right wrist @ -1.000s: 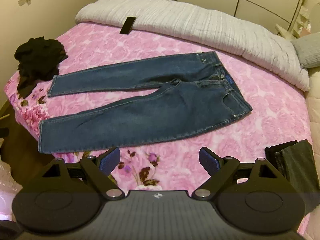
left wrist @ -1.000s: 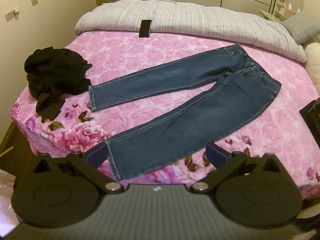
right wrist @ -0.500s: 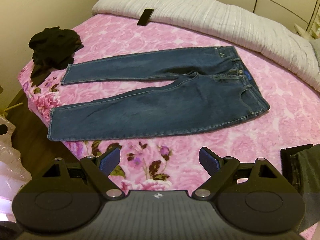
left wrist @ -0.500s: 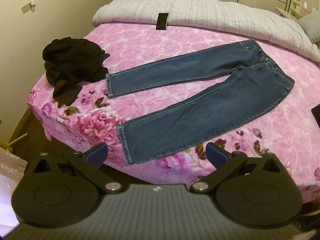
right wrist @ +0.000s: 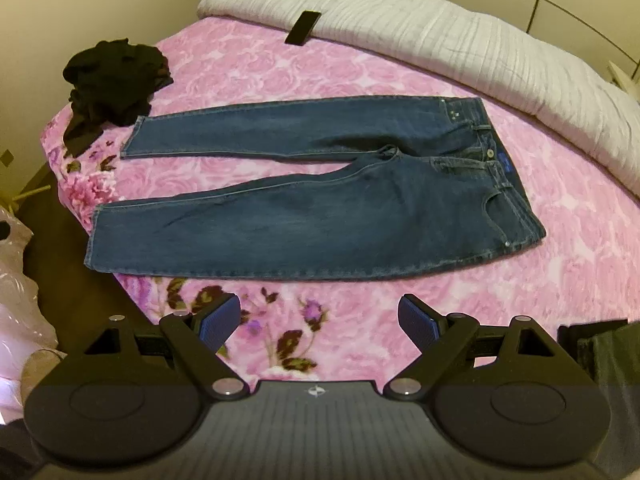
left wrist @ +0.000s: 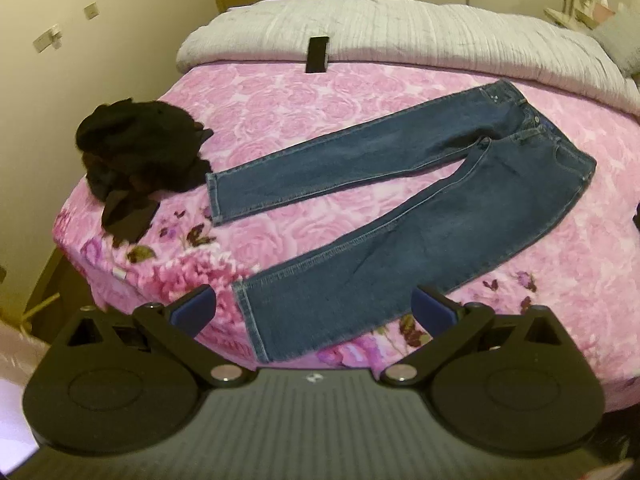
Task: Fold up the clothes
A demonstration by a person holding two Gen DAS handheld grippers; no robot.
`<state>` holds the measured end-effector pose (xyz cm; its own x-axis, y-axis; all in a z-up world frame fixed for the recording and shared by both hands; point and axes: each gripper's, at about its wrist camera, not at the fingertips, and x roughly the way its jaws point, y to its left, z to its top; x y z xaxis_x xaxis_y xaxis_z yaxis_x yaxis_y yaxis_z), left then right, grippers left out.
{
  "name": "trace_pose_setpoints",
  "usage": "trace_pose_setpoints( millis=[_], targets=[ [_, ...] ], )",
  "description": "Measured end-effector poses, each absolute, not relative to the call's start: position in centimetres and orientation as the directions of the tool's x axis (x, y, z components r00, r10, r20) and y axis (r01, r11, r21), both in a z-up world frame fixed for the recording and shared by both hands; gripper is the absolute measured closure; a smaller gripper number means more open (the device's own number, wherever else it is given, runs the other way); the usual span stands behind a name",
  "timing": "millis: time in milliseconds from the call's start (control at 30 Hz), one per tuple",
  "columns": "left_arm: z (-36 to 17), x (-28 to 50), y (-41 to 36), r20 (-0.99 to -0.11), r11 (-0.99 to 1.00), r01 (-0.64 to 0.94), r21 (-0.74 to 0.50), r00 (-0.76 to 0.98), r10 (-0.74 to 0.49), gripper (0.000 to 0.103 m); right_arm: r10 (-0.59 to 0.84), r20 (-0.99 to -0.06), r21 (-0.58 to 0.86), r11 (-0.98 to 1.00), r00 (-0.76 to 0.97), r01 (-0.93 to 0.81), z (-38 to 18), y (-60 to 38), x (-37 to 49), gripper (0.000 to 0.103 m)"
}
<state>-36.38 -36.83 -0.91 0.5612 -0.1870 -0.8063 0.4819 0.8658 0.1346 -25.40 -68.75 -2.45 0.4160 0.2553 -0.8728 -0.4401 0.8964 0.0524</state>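
Observation:
A pair of blue jeans [left wrist: 400, 216] lies flat on the pink floral bed [left wrist: 280, 92], legs spread apart toward the left, waist at the right; it also shows in the right wrist view [right wrist: 320, 216]. My left gripper [left wrist: 314, 312] is open and empty, just in front of the near leg's hem. My right gripper [right wrist: 320, 320] is open and empty, above the bedcover a little in front of the near leg's lower edge.
A heap of black clothes [left wrist: 140, 148] lies at the bed's left corner, next to the far leg's hem. A dark phone [left wrist: 317, 55] leans on the rolled grey quilt [left wrist: 400, 32] at the back. Dark folded clothes [right wrist: 600, 348] lie at right. A plastic bag [right wrist: 16, 280] sits on the floor at left.
Both grippers have pulled back and shifted left along the bed edge, so the jeans sit further right in the views. Both stay open. The jeans have not moved.

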Motion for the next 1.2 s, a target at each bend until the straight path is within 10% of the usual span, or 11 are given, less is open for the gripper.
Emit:
trace_pose_setpoints(
  millis=[433,733,1000,1100,1200],
  targets=[
    [-8.5,-11.9,-41.9,-0.816,0.655,0.734,0.179,0.483,-0.319,0.003,0.182,-0.856,-0.118,0.842,0.483,-0.526,-4.2,-64.0,-10.3,0.015],
    [-21.0,3.0,-47.3,-0.926,0.405,0.905,0.130,0.257,-0.277,0.038,0.135,-0.856,-0.283,0.684,0.498,-0.672,-9.0,-56.1,3.3,0.036],
    [-27.4,9.3,-49.3,-0.961,0.275,0.961,0.034,0.108,-0.256,0.040,0.131,-0.896,-0.302,0.523,0.425,-0.797,-14.5,-52.0,11.4,0.039],
    [-28.9,10.9,-49.7,-0.972,0.264,0.964,-0.031,0.032,-0.233,0.066,0.129,-0.912,-0.301,0.438,0.390,-0.847,-16.6,-51.5,13.5,0.039],
    [-30.1,12.1,-50.0,-0.979,0.268,0.959,-0.093,-0.040,-0.199,0.070,0.117,-0.919,-0.308,0.385,0.377,-0.870,-18.5,-51.4,15.6,0.039]
  ],
)
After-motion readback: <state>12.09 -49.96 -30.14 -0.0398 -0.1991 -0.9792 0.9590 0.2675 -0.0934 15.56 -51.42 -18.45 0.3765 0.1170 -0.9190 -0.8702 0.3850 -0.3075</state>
